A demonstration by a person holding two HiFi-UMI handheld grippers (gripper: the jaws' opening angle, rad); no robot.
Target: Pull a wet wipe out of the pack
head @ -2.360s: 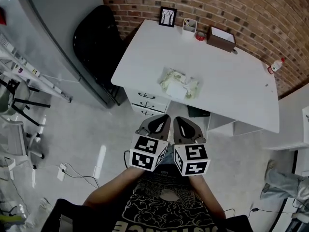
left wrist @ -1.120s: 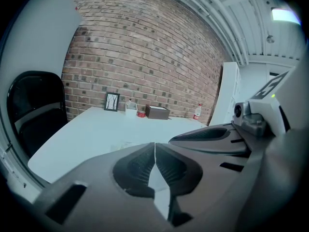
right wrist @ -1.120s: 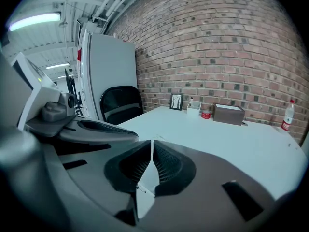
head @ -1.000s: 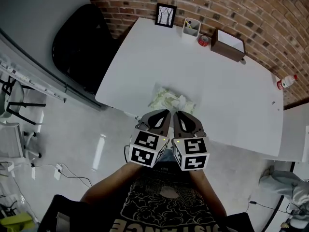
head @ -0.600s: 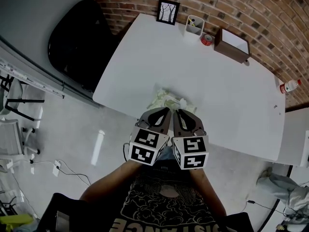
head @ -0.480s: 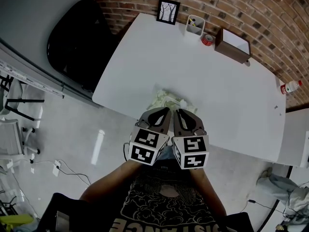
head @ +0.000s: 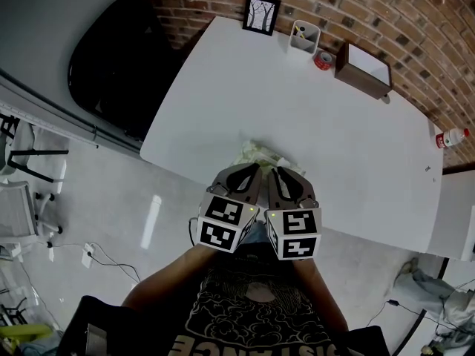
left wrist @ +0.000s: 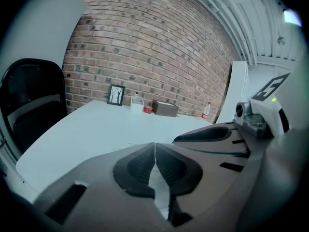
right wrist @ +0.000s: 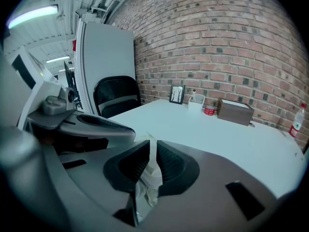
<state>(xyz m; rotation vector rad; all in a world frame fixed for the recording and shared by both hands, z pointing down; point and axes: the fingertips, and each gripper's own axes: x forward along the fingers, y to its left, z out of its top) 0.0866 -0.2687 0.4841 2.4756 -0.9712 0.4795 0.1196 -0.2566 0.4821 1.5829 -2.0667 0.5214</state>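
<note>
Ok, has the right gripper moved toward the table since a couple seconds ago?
Yes. The right gripper has come forward: earlier short of the table, now its tip overlaps the wet wipe pack on it.

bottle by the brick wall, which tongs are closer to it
Right. The right tongs sit on the bottle side of the pair; the left tongs are beside them, farther off. Both are far from it.

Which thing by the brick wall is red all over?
The little round roll, sitting between the white cup and the brown box. The bottle only has a red cap, and the picture frame is black.
</note>
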